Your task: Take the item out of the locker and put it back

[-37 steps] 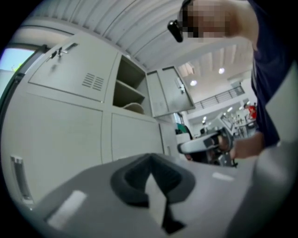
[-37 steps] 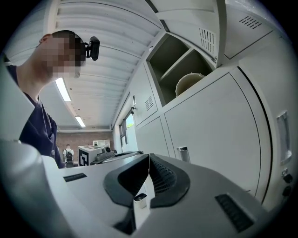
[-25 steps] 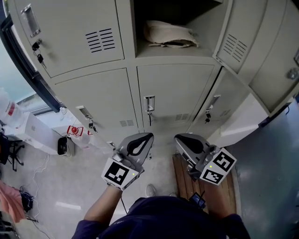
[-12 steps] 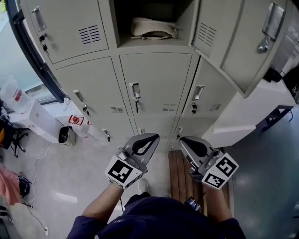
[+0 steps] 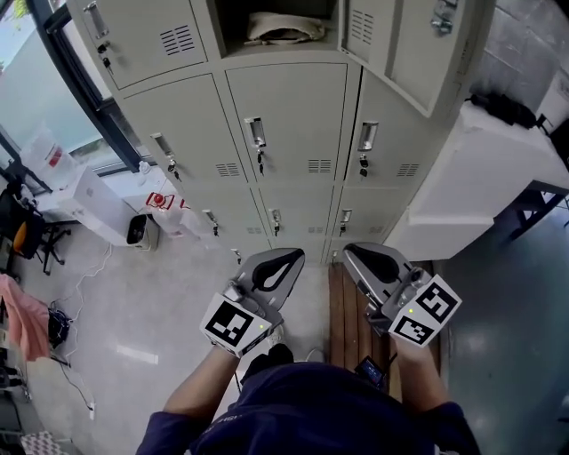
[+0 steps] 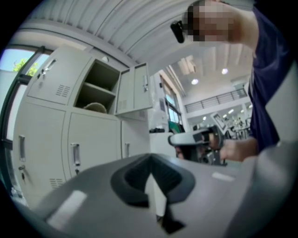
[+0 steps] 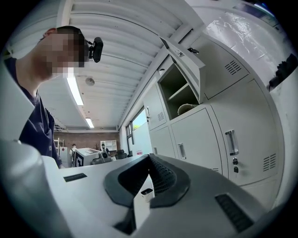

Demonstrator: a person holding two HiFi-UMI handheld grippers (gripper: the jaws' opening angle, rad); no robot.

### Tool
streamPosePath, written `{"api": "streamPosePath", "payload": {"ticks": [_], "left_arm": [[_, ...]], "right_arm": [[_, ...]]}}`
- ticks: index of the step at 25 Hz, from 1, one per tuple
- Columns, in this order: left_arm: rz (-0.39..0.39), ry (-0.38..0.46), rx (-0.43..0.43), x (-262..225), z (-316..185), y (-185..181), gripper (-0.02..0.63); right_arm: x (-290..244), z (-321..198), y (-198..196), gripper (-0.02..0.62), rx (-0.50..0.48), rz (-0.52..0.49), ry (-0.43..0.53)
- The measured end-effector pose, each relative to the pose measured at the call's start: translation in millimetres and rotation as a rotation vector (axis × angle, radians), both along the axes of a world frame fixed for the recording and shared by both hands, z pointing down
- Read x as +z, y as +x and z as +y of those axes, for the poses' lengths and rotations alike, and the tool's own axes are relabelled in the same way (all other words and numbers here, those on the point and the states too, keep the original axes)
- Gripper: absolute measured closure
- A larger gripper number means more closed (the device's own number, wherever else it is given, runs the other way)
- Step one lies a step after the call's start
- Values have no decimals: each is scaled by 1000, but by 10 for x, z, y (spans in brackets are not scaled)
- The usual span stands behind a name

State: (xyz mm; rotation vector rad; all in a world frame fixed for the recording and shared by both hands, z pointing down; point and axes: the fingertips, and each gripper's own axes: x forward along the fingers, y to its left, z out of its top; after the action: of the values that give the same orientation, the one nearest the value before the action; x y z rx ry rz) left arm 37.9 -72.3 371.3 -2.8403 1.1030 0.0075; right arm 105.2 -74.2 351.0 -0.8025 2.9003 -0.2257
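The item is a beige cloth bag (image 5: pixel 283 27) lying in the open locker compartment (image 5: pixel 233 22) at the top of the head view. The bag also shows in the left gripper view (image 6: pixel 95 107) and in the right gripper view (image 7: pixel 188 108). Both grippers are held low in front of the person, well below and away from that compartment. My left gripper (image 5: pixel 289 256) is shut with nothing in it, its tips meeting (image 6: pixel 150 160). My right gripper (image 5: pixel 354 251) is likewise shut and empty (image 7: pixel 149 160), pointing toward the lockers.
The open locker door (image 5: pixel 391 35) swings out to the right of the compartment. Closed grey lockers (image 5: pixel 289 115) fill the wall below. A white cabinet (image 5: pixel 480 178) stands at the right, a wooden slatted board (image 5: pixel 342 324) on the floor, and boxes and bags (image 5: pixel 98 209) at the left.
The head view has dropped and pulled back, so the lockers and the bag have slid up the frame. Both grippers stay shut and low in front of the person.
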Motion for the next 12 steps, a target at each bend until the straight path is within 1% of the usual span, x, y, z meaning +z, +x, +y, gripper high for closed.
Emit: {"api": "streamPosePath", "payload": {"ticks": [4,7,12], "left_arm": [[-35,10,-27,-46,154,-46,603],[-34,24,-37,-126,204,-89,603],[-34,25,-42,-165,205,-230,603]], "right_arm": [[-54,147,-25,589,-18,-20,13],[-95,203,-51,589,-17,-24,22],[-126,200,-114,589,-1,-27,25]]}}
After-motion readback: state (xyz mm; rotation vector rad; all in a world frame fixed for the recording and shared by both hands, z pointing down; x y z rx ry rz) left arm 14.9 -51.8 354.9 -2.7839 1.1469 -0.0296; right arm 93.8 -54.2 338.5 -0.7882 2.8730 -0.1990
